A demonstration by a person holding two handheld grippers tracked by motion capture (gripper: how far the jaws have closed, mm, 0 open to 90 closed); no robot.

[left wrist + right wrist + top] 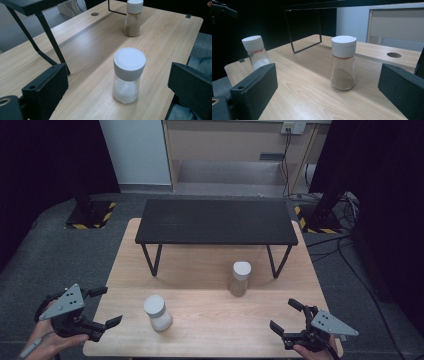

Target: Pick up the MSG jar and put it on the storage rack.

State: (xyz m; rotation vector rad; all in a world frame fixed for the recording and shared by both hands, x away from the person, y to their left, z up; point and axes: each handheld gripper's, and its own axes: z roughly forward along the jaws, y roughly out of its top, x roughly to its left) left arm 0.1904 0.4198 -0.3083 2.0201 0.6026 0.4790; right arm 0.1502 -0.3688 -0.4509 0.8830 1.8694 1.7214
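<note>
Two glass shakers with white caps stand upright on the wooden table (210, 320). The one with white salt (158, 313) (127, 75) (255, 52) is at the front left. The one with brown powder (240, 278) (133, 17) (343, 65) is farther back, right of centre. My left gripper (106, 306) (117, 97) hangs open off the table's left edge, facing the salt shaker with nothing between its jaws. My right gripper (285, 316) (327, 97) is open over the front right corner, facing the brown shaker and apart from it.
A low black shelf (216, 221) on thin metal legs stands across the back of the table. A round cable hole (394, 54) (94, 14) sits in the tabletop. Stand bases with yellow-black tape (90, 215) rest on the grey floor, and cables (345, 245) trail at right.
</note>
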